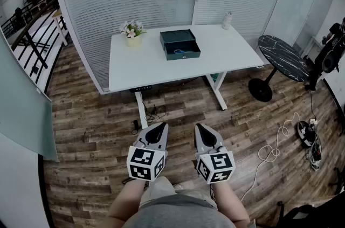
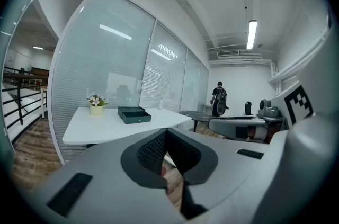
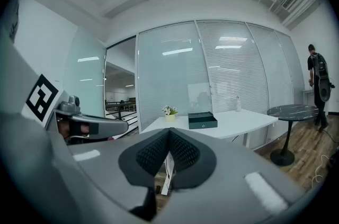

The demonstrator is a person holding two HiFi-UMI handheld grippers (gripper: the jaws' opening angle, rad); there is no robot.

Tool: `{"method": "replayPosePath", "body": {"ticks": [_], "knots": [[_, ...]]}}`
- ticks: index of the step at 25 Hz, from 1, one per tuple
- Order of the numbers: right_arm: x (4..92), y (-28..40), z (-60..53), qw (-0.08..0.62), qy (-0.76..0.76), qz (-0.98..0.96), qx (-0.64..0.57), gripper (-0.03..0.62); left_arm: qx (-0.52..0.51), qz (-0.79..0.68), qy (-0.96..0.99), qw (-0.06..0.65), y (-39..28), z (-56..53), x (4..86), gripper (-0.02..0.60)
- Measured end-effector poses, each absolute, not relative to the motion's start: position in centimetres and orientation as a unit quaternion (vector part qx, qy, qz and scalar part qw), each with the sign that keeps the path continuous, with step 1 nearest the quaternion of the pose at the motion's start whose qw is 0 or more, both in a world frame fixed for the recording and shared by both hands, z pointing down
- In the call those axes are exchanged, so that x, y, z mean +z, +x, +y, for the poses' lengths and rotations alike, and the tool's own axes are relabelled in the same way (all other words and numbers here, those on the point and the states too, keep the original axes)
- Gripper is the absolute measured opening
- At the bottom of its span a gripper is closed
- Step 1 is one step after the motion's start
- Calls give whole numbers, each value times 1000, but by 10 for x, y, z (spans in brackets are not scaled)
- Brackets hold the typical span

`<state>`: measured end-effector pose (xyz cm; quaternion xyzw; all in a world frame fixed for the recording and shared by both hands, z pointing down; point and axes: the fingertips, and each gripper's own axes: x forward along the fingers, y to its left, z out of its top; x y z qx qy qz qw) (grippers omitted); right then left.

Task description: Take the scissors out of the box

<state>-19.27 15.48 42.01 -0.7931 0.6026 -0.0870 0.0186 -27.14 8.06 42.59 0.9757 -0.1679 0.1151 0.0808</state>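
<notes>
The left tongs [image 1: 160, 125] and the right tongs [image 1: 199, 126] are squeezed together, holding nothing. The dark green box [image 1: 179, 44] sits on the white counter [image 1: 232, 54], well away.

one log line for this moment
left gripper: shut, empty | right gripper: shut, empty | box: on table, untouched | scissors: not visible
</notes>
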Motion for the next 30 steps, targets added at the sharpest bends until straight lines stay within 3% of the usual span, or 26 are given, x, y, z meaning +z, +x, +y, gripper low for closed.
{"method": "replayPosePath", "body": {"ticks": [30], "knots": [[426, -174, 169, 15, -777, 624, -83, 8, 113, -195, 968, 108, -236, 99, 421, 5]]}}
